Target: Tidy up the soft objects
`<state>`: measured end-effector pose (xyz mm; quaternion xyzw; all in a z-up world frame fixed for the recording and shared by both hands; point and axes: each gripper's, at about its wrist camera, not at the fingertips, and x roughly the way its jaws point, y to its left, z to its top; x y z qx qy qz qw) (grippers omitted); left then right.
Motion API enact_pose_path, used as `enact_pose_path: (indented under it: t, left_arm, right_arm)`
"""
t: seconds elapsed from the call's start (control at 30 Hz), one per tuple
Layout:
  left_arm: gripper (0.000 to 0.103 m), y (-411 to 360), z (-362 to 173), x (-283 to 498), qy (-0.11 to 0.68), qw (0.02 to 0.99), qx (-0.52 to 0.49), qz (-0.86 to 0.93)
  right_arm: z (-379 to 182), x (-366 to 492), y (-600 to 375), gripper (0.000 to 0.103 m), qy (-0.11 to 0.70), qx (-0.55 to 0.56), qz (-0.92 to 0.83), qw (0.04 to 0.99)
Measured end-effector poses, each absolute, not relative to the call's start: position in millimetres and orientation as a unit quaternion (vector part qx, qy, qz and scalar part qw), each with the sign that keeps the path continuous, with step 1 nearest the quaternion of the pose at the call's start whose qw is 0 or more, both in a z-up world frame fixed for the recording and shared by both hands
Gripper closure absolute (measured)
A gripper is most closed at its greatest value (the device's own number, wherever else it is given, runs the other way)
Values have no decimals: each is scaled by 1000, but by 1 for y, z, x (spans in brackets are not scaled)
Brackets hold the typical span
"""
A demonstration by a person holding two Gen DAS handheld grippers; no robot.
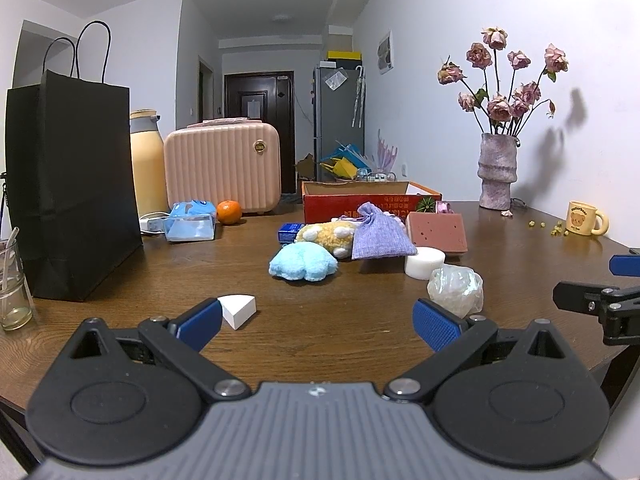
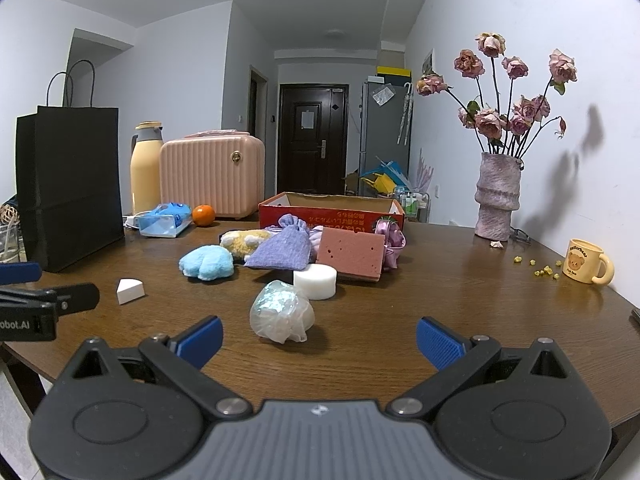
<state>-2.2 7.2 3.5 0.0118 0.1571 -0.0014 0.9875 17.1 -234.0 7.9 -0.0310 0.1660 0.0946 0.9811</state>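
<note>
A: Status check. Left gripper (image 1: 318,326) and right gripper (image 2: 318,342): fingers spread wide on both, nothing between them, both hovering low at the near edge of the table (image 1: 360,332). Judgement: sorting not yet begun.

B: Agreed. Nearest items first. White wedge sponge (image 1: 238,309) lies alone, just ahead of the left gripper's left finger. Crinkled clear bag (image 2: 282,312) sits just ahead of the right gripper, with the white round puff (image 2: 315,281) just behind it.

A: Mid-table cluster: blue plush paw (image 1: 303,263) in front, yellow plush (image 1: 330,235) behind it and touching, lilac drawstring pouch (image 1: 380,233) leaning over the yellow plush, pink sponge block (image 1: 437,231) beside the pouch. A purple satin piece (image 2: 390,242) shows behind the block in the right view; a small blue box (image 1: 291,232) sits left of the yellow plush.

B: All soft items out on the wood, none stowed. Containers?

A: Red cardboard box (image 1: 360,200), open top, directly behind the cluster. Interior walls look bare, but the floor of it is hidden from this low angle. Likely the destination, as a guess.

B: Further left: black paper bag (image 1: 72,184), upright, contents not visible. Pink ribbed case (image 1: 222,168), lid down. Vase (image 1: 497,176) of dried roses and yellow mug (image 1: 582,218) far right, apart.
</note>
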Motion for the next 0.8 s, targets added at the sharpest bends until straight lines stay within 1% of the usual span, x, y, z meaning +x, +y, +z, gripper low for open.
enact_pose_path:
  t: [0.8]
  left_arm:
    - [0,6,4,-3,156,988,13,-2]
  right_arm:
    - [8,15,-234,0,165,-30,95,981]
